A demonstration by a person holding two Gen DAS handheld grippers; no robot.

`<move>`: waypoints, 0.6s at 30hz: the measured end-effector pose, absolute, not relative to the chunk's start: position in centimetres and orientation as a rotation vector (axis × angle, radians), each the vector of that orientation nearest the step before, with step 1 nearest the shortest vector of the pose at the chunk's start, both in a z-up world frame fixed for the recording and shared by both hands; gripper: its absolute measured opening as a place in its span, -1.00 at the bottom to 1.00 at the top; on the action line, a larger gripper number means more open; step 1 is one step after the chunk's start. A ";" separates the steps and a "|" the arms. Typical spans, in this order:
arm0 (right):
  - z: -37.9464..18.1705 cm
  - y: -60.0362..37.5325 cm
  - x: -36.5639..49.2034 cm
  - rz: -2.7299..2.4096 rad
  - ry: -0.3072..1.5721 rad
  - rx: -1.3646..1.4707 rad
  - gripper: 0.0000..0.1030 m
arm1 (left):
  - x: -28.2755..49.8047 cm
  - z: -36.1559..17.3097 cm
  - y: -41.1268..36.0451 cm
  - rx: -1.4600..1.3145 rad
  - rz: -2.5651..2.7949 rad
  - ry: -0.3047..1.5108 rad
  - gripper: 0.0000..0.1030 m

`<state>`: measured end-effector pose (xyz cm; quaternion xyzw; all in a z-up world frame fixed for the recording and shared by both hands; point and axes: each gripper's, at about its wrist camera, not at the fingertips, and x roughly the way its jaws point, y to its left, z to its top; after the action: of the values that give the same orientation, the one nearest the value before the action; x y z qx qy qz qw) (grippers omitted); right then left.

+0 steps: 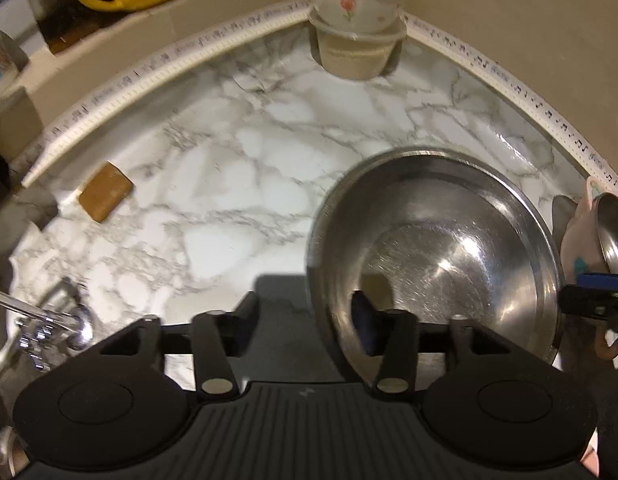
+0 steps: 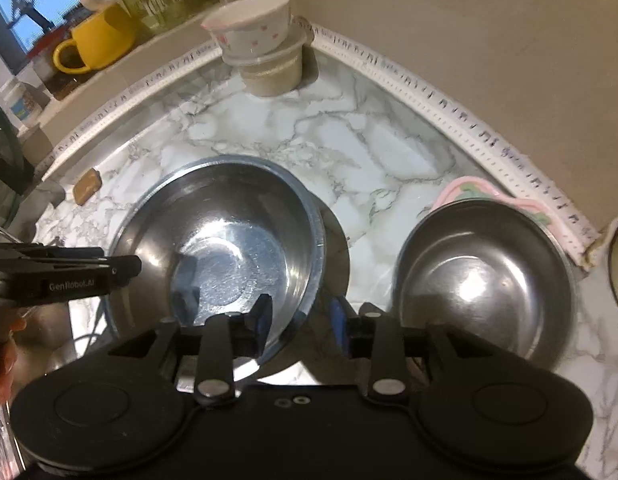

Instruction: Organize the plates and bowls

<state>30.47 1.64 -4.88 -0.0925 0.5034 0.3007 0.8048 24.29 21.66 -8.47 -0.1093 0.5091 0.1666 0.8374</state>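
Grippers straddling big steel bowl [image 2: 229,240] rim: left gripper [image 1: 309,320] and right gripper [image 2: 301,324] both part-open, pads off metal; smaller steel bowl [image 2: 485,280] alongside.

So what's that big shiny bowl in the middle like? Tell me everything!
The big bowl is round, deep and looks like shiny steel, with fine scratches on its flat bottom and bright glints of light. It sits upright and empty on the marble counter, left of a smaller steel bowl. The left tongs and right tongs each straddle its rim, one finger inside and one outside, with gaps showing, so neither seems to squeeze it.
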 end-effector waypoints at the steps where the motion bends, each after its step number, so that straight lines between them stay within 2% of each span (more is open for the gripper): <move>1: -4.4 1.3 30.3 0.651 1.070 -0.196 -0.33 | 24.0 -8.0 21.7 -0.222 0.352 1.068 0.02; 6: -1.4 -1.2 29.3 0.671 1.032 -0.177 -0.27 | 23.0 -4.9 20.8 -0.205 0.320 1.023 0.03; 11: 1.0 -3.9 28.9 0.667 1.008 -0.157 -0.16 | 22.7 -1.7 18.0 -0.178 0.237 0.968 0.26; 15: 2.0 -6.0 29.0 0.654 0.988 -0.163 -0.02 | 23.1 0.2 15.2 -0.162 0.191 0.922 0.33; 17: 2.1 -6.9 29.1 0.643 0.985 -0.162 0.02 | 23.7 0.7 13.9 -0.166 0.163 0.910 0.51; 18: 2.0 -7.4 29.3 0.637 0.986 -0.157 0.04 | 24.0 0.9 13.3 -0.164 0.153 0.905 0.51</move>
<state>29.31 -7.37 2.03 -0.0739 0.4647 0.3000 0.8298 24.00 13.30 0.93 -0.0793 0.4365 0.0736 0.8932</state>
